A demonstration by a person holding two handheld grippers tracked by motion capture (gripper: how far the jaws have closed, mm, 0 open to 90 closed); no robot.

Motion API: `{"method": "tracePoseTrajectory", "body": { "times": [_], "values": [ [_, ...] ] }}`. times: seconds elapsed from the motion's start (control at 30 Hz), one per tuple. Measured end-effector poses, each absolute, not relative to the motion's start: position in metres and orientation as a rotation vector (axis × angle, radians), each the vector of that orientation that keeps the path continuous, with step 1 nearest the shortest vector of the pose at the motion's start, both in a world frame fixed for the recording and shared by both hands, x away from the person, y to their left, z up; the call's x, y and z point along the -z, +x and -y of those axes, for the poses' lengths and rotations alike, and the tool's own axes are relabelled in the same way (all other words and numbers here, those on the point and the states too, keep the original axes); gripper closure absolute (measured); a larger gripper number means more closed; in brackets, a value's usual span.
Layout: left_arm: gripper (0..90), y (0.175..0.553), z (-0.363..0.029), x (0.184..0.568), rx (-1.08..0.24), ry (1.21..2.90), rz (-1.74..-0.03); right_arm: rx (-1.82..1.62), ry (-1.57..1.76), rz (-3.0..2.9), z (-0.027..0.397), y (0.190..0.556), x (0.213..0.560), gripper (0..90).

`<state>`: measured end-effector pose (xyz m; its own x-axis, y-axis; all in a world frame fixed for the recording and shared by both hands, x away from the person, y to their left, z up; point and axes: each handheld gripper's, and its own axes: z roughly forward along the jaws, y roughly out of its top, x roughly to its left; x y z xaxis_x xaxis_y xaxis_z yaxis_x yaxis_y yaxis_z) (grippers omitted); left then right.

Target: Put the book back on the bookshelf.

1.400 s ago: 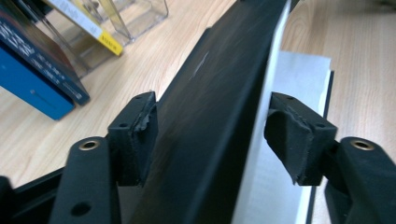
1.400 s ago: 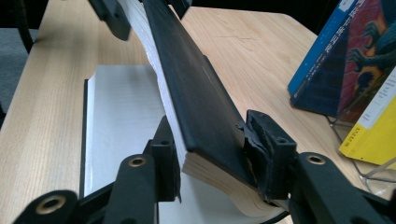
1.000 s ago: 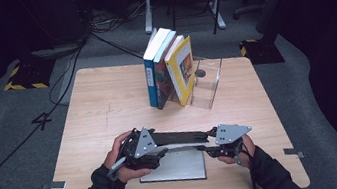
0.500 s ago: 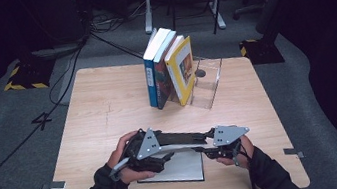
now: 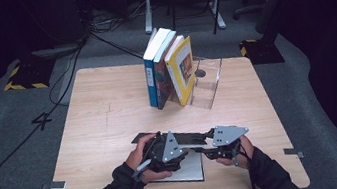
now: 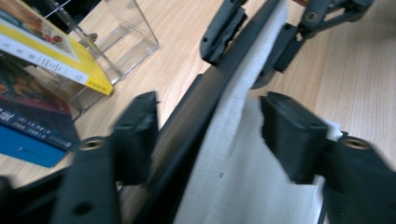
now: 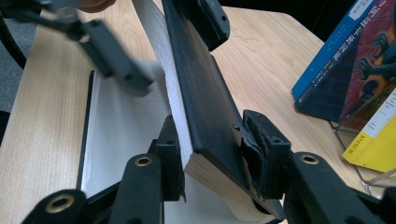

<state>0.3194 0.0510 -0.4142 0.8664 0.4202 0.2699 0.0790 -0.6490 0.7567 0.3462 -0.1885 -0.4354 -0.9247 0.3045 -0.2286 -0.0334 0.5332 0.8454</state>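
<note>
Black book (image 7: 205,116) between right hand-held gripper (image 7: 210,154) pads.

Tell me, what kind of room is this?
Probably a lab or studio for recording. A lone wooden table stands on grey carpet, cables run across the floor, and yellow-black warning tape marks equipment in the dark.

Upright books (image 5: 169,69) against clear, seemingly acrylic bookend (image 5: 207,86)

light: table lit, surroundings dark | blur: near jaws smeared | glare: none
</note>
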Motion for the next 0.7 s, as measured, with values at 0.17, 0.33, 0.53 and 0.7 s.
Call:
{"method": "tracePoseTrajectory", "body": {
  "times": [0.17,0.33,0.53,0.7],
  "values": [
    [50.8,0.32,-0.053,0.413,-0.534,2.258,-0.363,-1.344,0.222,-2.434,0.187,0.346,0.436,59.6],
    [52.4,0.32,-0.053,0.416,-0.54,2.283,-0.356,-1.363,0.229,-2.445,0.189,0.348,0.441,54.1],
    [53.0,0.322,-0.056,0.416,-0.532,2.286,-0.355,-1.333,0.292,-2.471,0.197,0.361,0.455,50.1],
    [52.5,0.324,-0.06,0.415,-0.511,2.287,-0.343,-1.322,0.257,-2.438,0.196,0.359,0.455,57.2]
  ]
}}
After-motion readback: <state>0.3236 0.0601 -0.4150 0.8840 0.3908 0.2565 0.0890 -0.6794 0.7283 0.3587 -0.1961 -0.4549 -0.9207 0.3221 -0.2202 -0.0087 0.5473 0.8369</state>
